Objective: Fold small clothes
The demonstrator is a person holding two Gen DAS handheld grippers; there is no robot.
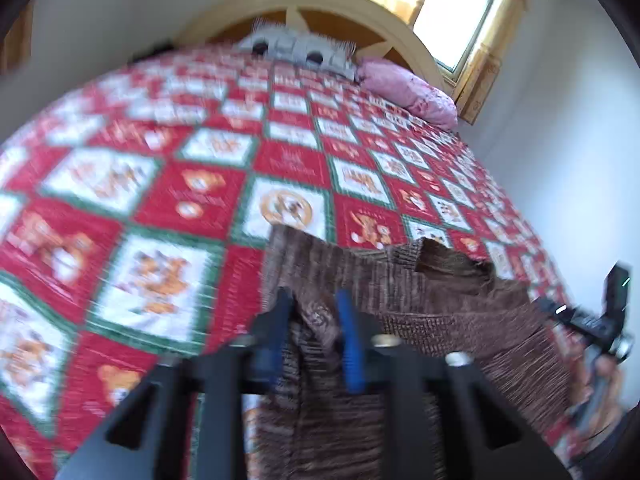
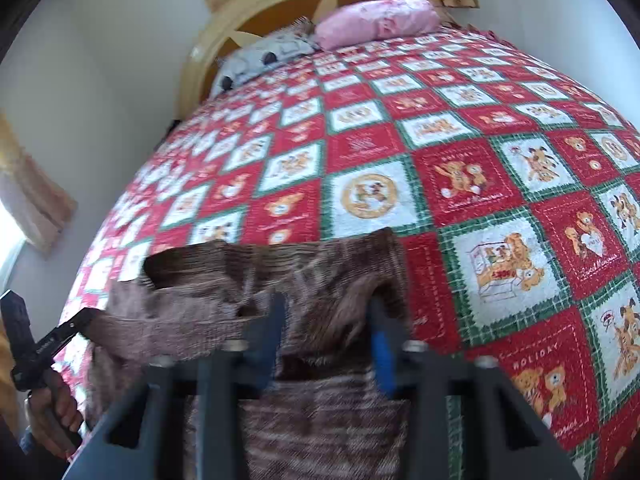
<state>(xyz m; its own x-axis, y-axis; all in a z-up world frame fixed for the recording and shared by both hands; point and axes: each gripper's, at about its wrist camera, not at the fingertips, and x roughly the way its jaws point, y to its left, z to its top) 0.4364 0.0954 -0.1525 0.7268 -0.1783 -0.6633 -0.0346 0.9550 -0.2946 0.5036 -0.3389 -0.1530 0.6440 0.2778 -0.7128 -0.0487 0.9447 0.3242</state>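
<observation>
A brown ribbed knit garment [image 1: 400, 300] is laid on the bed near its foot, over a red, white and green patchwork quilt with teddy-bear squares [image 1: 160, 184]. One fold appears to have been made already: the far edge is doubled back over the near part, though motion blur makes the layers hard to count. The left gripper [image 1: 316, 332] is seen released, its blue pads parted with cloth lying loose between them, not pinched. The right gripper [image 2: 326, 340] is likewise unclenched over the garment's other side, fabric between the jaws but not clamped. Both corners are judged just let go. Further folds to a compact size and smoothing are judged still left. A pink pillow [image 2: 376, 20] is seen at the headboard.
</observation>
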